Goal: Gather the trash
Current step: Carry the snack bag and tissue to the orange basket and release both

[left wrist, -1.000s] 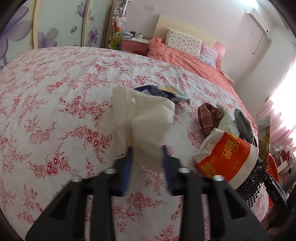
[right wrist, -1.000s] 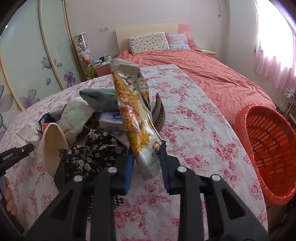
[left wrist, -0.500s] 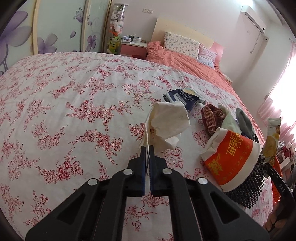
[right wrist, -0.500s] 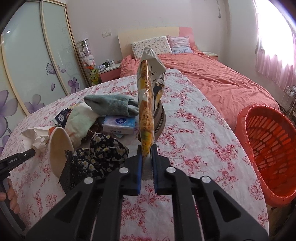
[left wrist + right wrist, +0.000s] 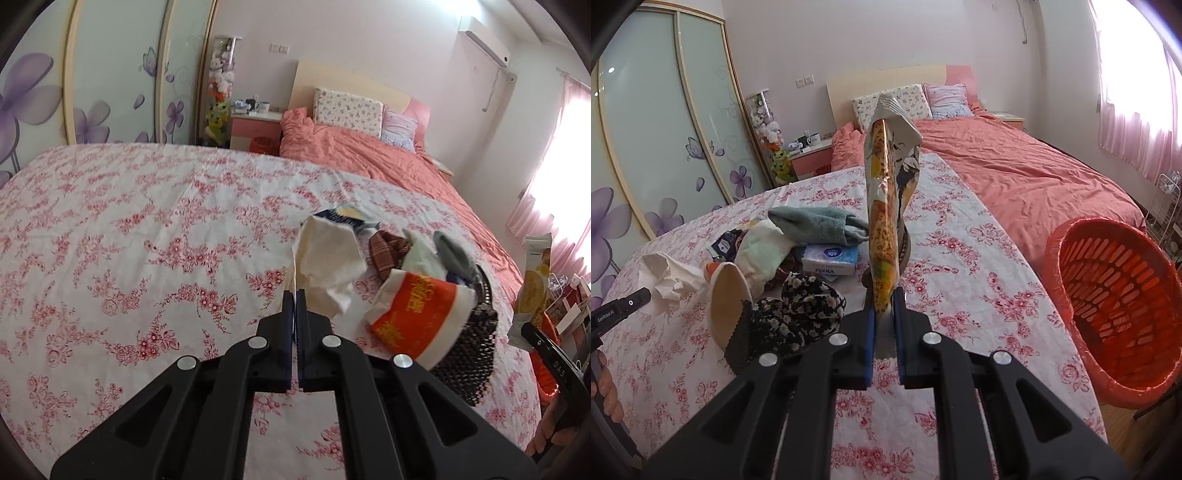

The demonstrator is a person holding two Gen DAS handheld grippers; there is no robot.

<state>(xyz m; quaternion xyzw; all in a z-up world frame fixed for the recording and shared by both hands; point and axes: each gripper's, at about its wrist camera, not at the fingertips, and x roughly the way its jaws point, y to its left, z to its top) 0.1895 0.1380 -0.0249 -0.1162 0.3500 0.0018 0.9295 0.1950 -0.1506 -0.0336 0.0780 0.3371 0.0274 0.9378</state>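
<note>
Two tongs [image 5: 295, 295] [image 5: 884, 299], one tissue [image 5: 327, 266], one snack wrapper [image 5: 884, 206], one red basket [image 5: 1071, 332], two pillows [image 5: 897, 101].

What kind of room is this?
A bedroom, most likely: there is a bed with a coral duvet and pillows, a bedside table, and a wardrobe with flowered sliding doors.

My two wrist cameras look forward and down along my grippers, close over the floral bedspread [image 5: 155, 229]; both share the clutter pile [image 5: 783, 258].
</note>
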